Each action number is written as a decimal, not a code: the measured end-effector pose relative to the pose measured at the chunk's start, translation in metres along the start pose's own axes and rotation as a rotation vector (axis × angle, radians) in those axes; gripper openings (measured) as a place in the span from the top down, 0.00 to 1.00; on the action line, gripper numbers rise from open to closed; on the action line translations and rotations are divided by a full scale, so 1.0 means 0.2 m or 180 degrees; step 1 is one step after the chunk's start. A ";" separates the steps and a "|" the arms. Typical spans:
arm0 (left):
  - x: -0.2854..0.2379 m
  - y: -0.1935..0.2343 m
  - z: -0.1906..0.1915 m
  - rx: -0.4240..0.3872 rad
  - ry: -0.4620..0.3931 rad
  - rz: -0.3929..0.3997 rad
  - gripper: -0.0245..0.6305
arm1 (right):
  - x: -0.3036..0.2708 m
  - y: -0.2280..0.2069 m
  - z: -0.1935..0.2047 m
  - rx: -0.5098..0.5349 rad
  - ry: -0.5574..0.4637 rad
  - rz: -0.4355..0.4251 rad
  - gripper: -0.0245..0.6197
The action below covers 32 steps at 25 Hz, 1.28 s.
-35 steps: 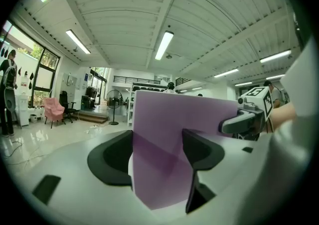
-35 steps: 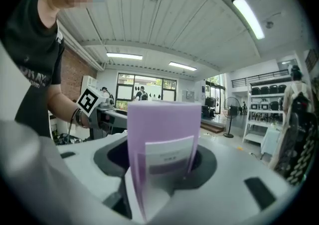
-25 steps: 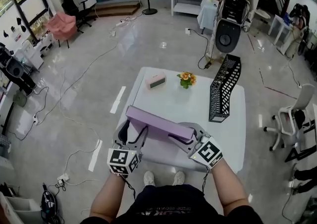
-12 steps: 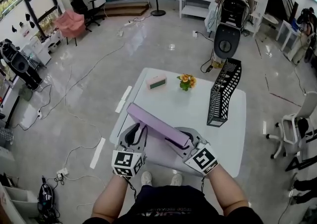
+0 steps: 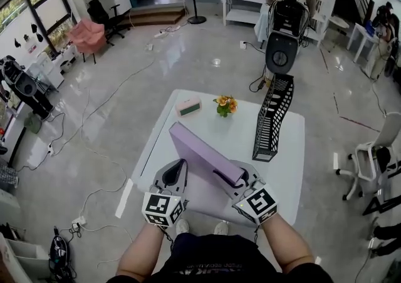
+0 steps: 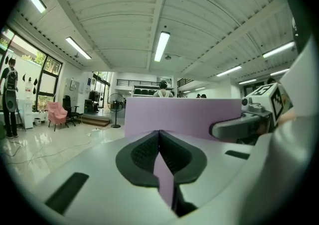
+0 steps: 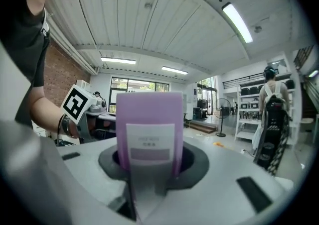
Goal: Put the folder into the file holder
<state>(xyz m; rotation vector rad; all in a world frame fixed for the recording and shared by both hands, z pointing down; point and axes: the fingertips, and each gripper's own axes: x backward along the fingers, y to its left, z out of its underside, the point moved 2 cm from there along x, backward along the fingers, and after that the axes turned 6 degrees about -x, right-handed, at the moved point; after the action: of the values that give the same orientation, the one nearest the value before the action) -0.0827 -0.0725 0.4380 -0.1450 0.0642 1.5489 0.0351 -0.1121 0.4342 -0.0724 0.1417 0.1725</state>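
Jaws on the left gripper [image 6: 159, 142] have just been closing and are pinching a thin purple edge of the folder [image 5: 203, 153]. The right gripper [image 7: 149, 159], also closing, is clamping its labelled spine. Both are holding it tilted over the near side of the table [image 5: 285, 172], apart from the black mesh file holder [image 5: 272, 119], which is standing upright near the right edge.

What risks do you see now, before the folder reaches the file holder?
The left gripper pinches only a thin edge of the purple folder, so it may flex or slip. The file holder is narrow and tall; a skewed entry might tip it. The flowers stand near it and could be knocked.
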 end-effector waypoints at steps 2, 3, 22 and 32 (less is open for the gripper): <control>-0.04 -0.05 -0.01 0.0019 0.0006 0.0105 0.96 | 0.05 -0.05 -0.02 -0.0073 -0.0059 0.0124 0.75; -0.06 -0.08 -0.01 0.0020 0.0005 0.0157 0.96 | 0.08 -0.08 -0.04 -0.0117 -0.0091 0.0185 0.75; -0.42 -0.32 -0.15 -0.0077 -0.0122 0.1556 0.96 | 0.33 -0.35 -0.21 -0.0490 -0.0468 0.1489 0.76; -0.51 -0.27 -0.18 -0.0053 -0.0197 0.2195 0.96 | 0.30 -0.33 -0.30 -0.0570 -0.0560 0.2173 0.76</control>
<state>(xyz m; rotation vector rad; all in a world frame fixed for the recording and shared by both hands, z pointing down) -0.0303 -0.1798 0.4196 -0.0907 0.0550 2.2413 0.0977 -0.1714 0.3703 -0.1855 -0.0308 0.8711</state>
